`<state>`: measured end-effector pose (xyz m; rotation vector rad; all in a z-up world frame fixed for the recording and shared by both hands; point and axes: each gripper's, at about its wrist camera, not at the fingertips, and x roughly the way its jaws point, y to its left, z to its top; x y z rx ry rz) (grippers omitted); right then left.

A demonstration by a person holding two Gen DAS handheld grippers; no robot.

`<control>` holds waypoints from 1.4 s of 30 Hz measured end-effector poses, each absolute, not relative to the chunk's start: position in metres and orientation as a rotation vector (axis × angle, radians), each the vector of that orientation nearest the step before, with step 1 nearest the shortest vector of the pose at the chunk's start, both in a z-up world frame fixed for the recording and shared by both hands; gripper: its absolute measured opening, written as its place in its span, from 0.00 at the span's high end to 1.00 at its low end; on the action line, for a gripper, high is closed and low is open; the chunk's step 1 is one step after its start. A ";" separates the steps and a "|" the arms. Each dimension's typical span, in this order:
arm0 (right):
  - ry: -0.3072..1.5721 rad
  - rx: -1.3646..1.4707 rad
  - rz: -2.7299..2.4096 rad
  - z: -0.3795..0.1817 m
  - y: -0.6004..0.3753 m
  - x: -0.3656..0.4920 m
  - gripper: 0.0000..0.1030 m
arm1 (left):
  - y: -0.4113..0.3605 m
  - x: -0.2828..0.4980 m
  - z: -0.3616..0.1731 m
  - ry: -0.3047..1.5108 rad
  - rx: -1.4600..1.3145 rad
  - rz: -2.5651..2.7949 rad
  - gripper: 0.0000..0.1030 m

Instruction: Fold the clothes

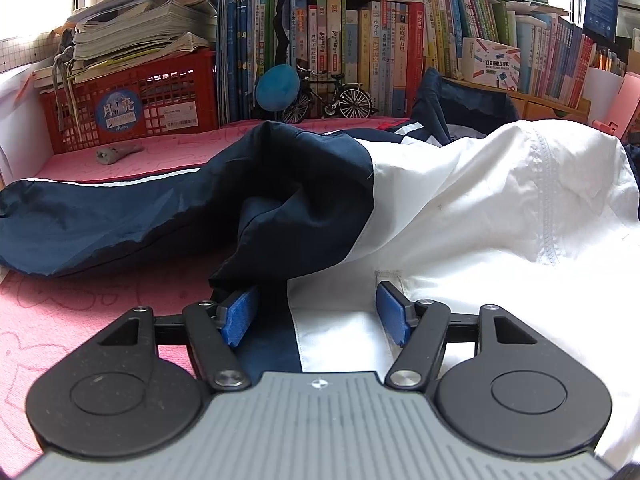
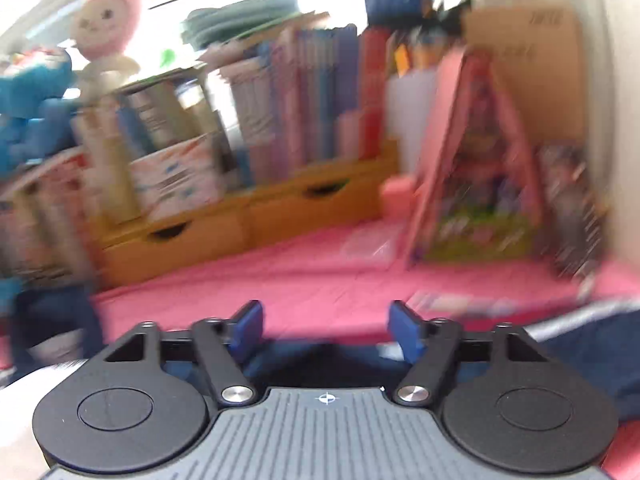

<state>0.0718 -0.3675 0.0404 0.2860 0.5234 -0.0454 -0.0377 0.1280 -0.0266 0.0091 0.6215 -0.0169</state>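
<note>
pink mat (image 1: pixel 80 320) — crowded bookshelf (image 1: pixel 360 40) behind

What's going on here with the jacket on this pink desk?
A person is folding a navy and white nylon jacket that lies crumpled on the pink desk mat, using handheld tongs. The left tongs are open, low over the jacket's hem where navy meets white, gripping nothing yet. The right tongs are open too, above a navy part of the jacket; that view is blurred. No fold shows yet.
</note>
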 end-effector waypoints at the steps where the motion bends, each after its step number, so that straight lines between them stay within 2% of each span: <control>1: 0.538 0.316 0.018 0.036 -0.370 0.054 0.30 | 0.128 -0.037 -0.027 0.622 0.007 -0.020 0.34; 4: 0.540 0.269 0.129 0.036 -0.364 -0.008 0.29 | 0.128 -0.037 -0.027 0.624 0.010 -0.025 0.32; 9: 0.507 0.068 0.245 0.052 -0.341 -0.118 0.20 | 0.127 -0.037 -0.028 0.624 0.011 -0.024 0.32; 12: 0.524 -0.160 0.350 0.054 -0.304 -0.169 0.14 | 0.129 -0.038 -0.028 0.623 -0.001 -0.038 0.28; 17: 0.520 -0.532 0.553 0.016 -0.237 -0.225 0.12 | 0.130 -0.058 -0.015 0.556 -0.022 -0.073 0.28; 20: 0.476 -0.675 0.529 -0.009 -0.205 -0.230 0.13 | 0.121 -0.090 0.004 0.488 0.001 -0.143 0.28; 23: 0.438 -0.574 0.468 0.006 -0.206 -0.214 0.19 | 0.106 -0.130 0.024 0.424 0.054 -0.254 0.23; 26: 0.400 -0.469 0.406 0.021 -0.208 -0.199 0.20 | 0.084 -0.172 0.032 0.392 0.114 -0.402 0.14; 29: 0.371 -0.355 0.348 0.037 -0.209 -0.180 0.24 | 0.054 -0.199 0.031 0.349 0.187 -0.512 0.10; 31: 0.371 -0.303 0.334 0.043 -0.207 -0.167 0.28 | 0.035 -0.203 0.025 0.331 0.242 -0.535 0.06; 37: 0.362 -0.303 0.312 0.039 -0.203 -0.166 0.30 | 0.027 -0.169 -0.008 0.410 0.293 -0.305 0.07; 41: 0.376 -0.496 0.235 0.003 -0.195 -0.188 0.30 | 0.046 -0.167 -0.022 0.413 0.376 -0.130 0.07; 42: 0.381 -0.572 0.212 -0.010 -0.192 -0.194 0.37 | 0.048 -0.170 -0.023 0.401 0.415 -0.089 0.07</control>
